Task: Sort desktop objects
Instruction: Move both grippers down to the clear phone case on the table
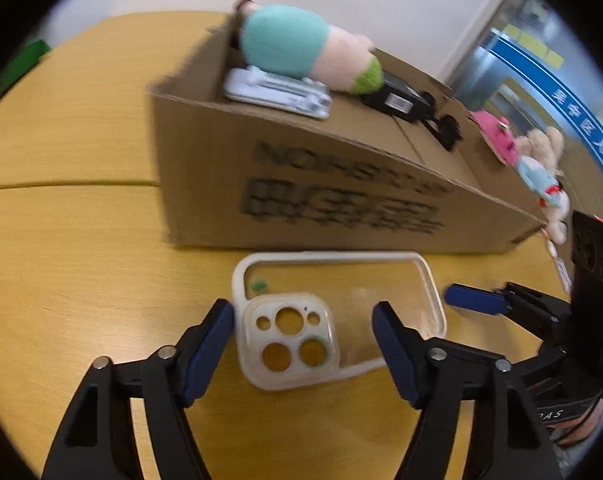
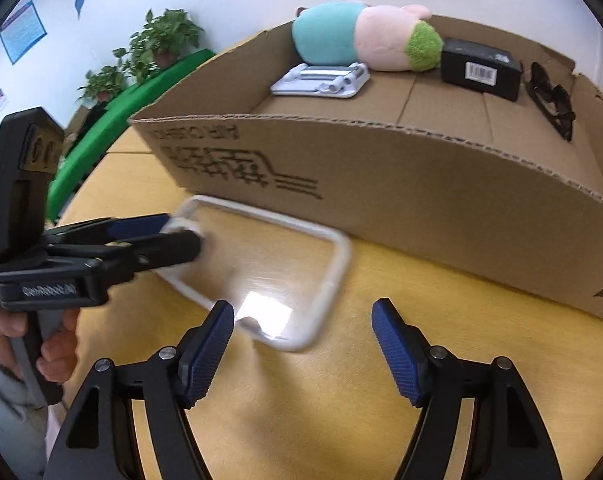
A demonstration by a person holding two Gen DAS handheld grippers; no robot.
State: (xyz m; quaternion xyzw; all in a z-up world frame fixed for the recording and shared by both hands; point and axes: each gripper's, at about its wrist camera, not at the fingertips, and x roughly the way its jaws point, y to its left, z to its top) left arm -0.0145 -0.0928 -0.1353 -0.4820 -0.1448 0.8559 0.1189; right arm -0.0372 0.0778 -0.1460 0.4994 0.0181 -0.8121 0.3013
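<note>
Left wrist: clear, white-rimmed phone case (image 1: 337, 316)

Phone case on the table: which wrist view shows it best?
The left wrist view: the clear phone case lies nearly whole, camera cutouts plain. In the right wrist view it is blurred, glare on it, one end covered by the left gripper.

Surface: yellow wooden table (image 1: 81, 240), with a seam running across its left part in the left wrist view
On table, far side: open cardboard box (image 1: 301, 184), printed side wall facing the cameras
On table, near side: clear phone case (image 1: 333, 312), lying flat just beside the box wall, camera cut-outs at its left end
Far left table edge: green object (image 1: 21, 62), identity unclear
</note>
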